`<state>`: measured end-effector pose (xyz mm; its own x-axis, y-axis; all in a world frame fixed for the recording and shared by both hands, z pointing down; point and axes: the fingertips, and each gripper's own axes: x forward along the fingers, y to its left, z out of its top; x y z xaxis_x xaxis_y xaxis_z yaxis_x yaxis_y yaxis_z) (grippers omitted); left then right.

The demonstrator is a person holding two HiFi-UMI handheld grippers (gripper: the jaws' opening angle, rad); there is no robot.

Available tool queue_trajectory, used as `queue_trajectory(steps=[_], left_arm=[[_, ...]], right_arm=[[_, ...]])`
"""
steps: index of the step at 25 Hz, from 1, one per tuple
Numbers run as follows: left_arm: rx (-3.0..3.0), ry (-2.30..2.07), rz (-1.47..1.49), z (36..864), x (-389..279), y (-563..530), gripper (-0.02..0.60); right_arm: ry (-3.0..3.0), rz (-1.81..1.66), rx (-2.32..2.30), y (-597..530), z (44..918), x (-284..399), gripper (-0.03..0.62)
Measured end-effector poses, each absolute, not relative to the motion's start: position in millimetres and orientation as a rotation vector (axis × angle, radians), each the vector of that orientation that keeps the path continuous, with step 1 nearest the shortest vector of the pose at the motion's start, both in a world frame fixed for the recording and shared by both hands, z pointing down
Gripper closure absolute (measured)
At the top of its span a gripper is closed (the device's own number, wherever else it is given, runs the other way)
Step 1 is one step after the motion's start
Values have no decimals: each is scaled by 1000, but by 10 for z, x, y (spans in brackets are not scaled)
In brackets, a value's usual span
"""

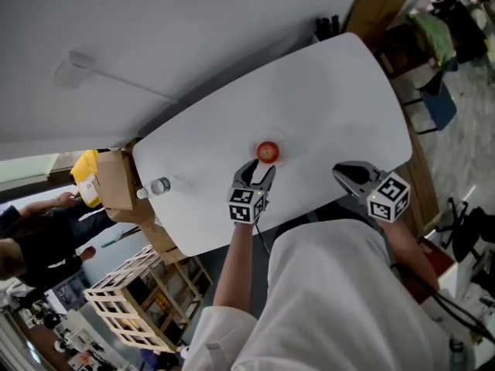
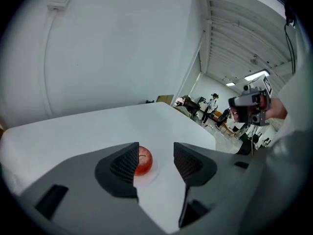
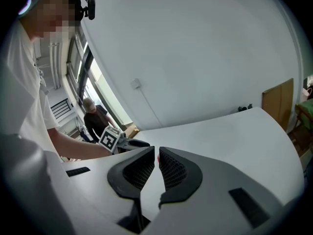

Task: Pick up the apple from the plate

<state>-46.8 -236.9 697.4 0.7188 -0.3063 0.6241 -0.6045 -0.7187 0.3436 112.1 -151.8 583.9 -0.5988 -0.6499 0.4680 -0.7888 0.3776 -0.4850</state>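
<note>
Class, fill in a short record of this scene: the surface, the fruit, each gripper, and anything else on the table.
Surface: white table
Fruit: red apple on a small white plate, near the table's middle
Left gripper: jaws apart, tips just short of the apple, not gripping it
Right gripper: jaws close together, nothing between them, off to the side of the plate
Other item: clear bottle by the table's edge, on the left in the head view
</note>
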Motion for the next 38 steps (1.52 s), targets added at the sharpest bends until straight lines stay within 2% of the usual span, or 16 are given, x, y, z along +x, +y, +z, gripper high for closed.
queue_trajectory(steps=[9, 17, 21, 31, 34, 38], left_arm=[[2389, -666, 889, 7441, -418, -2520, 319], [2367, -634, 1027, 7809, -331, -2519, 201], [2350, -646, 1058, 7943, -318, -2549, 169], [2311, -644, 1123, 8210, -270, -2595, 158], [2308, -637, 1096, 8205, -210, -2588, 192], [2302, -644, 1054, 8120, -143, -2571, 193]], right_arm=[[-2360, 1055, 1376, -1400, 5876, 1174, 542], [-2303, 1081, 1432, -1286, 5924, 1278, 542], [-2282, 1094, 1445, -1279, 5945, 1317, 542], [-2261, 1104, 1449, -1272, 6005, 1388, 542], [-2262, 1104, 1448, -1256, 6015, 1426, 542], [-2271, 1102, 1452, -1222, 6015, 1507, 542]])
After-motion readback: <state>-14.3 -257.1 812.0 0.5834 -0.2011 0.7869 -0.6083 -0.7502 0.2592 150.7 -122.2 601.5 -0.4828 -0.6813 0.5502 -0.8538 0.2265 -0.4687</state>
